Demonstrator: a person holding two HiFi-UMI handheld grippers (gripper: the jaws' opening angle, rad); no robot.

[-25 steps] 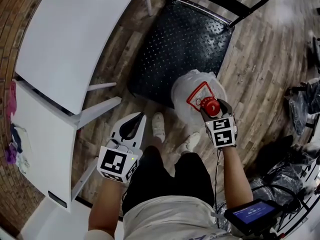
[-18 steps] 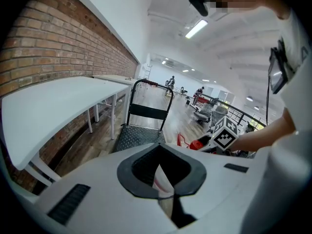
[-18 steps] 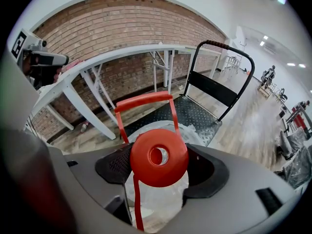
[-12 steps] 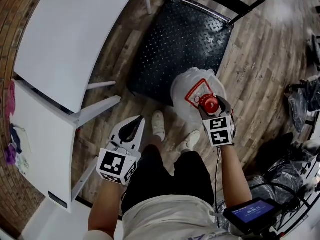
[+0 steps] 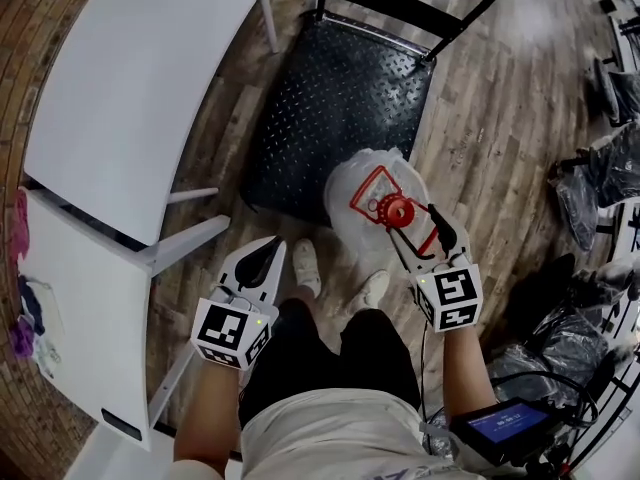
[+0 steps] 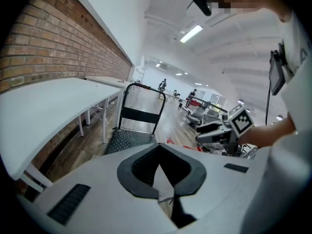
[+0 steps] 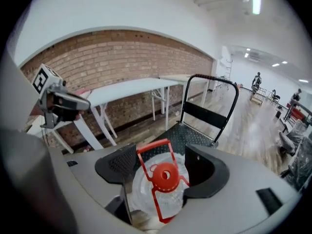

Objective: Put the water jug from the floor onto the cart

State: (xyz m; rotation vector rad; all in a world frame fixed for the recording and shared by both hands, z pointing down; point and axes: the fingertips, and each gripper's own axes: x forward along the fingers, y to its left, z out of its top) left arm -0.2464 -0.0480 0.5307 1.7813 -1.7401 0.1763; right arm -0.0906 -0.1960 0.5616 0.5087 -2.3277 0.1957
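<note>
The clear water jug (image 5: pixel 365 193) with its red cap (image 5: pixel 397 208) and red handle stands on the wood floor against the near edge of the black cart (image 5: pixel 340 98). My right gripper (image 5: pixel 422 236) hangs above and just to the right of the cap. It is open, and its pads touch nothing. In the right gripper view the jug (image 7: pixel 158 199) lies below and beyond the spread jaws of my right gripper (image 7: pixel 160 164). My left gripper (image 5: pixel 265 258) hovers shut and empty left of the person's shoes. The left gripper view shows my left gripper (image 6: pixel 161 168) with its tips together.
White tables (image 5: pixel 130 78) stand to the left along a brick wall (image 7: pixel 122 52). The cart's upright handle (image 5: pixel 400 3) is at its far end. Dark bags (image 5: pixel 600 173) and cables lie at the right. The person's shoes (image 5: pixel 305 268) are just behind the jug.
My right gripper has lifted up and back off the jug's cap, which it straddled before. The jug stayed on the floor. The left gripper barely moved.
</note>
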